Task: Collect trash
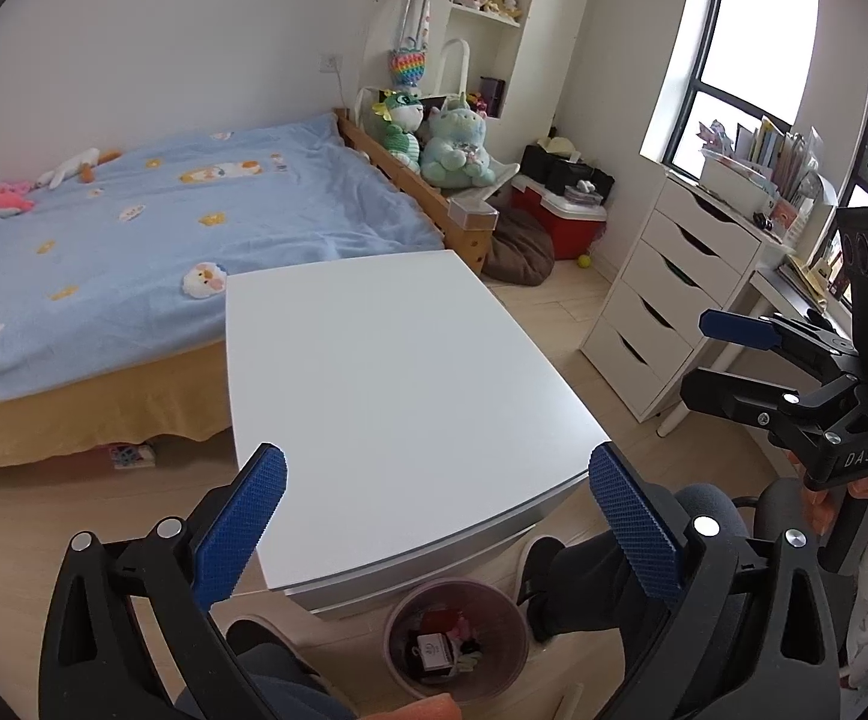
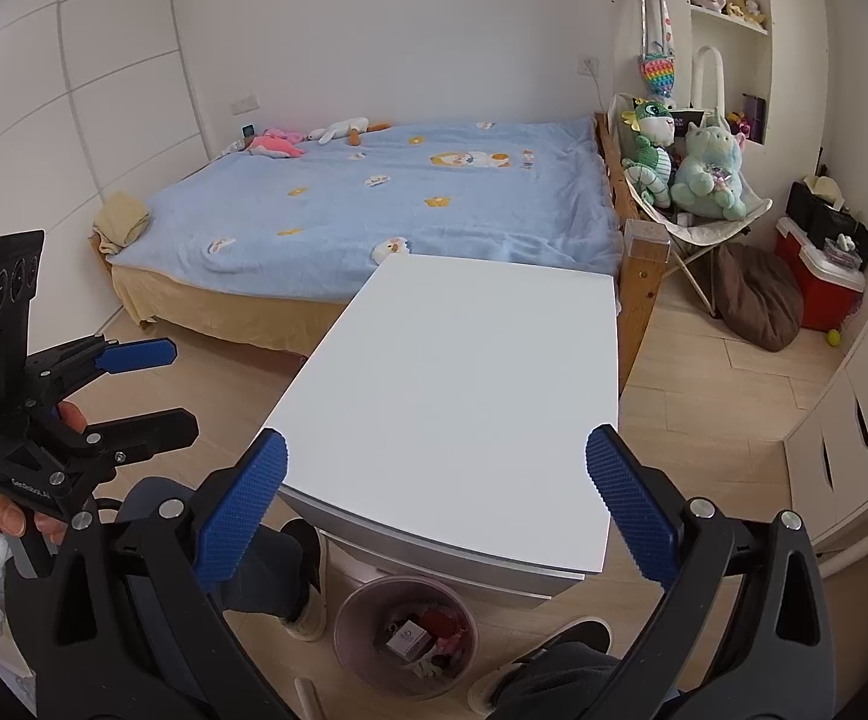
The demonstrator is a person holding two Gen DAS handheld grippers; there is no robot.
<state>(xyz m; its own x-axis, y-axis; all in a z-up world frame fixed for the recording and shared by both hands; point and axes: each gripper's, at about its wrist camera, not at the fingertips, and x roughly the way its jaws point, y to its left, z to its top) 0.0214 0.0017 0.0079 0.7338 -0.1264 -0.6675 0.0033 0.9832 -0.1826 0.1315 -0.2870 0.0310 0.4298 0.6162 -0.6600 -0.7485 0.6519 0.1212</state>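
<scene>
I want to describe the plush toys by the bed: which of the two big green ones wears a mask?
The dragon plush on the left, nearer the bed; the paler mint plush beside it has no mask.

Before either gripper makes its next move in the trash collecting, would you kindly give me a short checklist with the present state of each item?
1. Left gripper open and holding nothing: ok.
2. Right gripper open and holding nothing: ok.
3. Trash bin on the floor by the near edge of the white table, its mouth unblocked: ok; items already lie inside.
4. Trash left on the tabletop: none visible in either view, ok.
5. Trash elsewhere, such as the item on the floor under the bed: cannot tell whether it is trash.
6. Grippers apart from each other: ok.
</scene>
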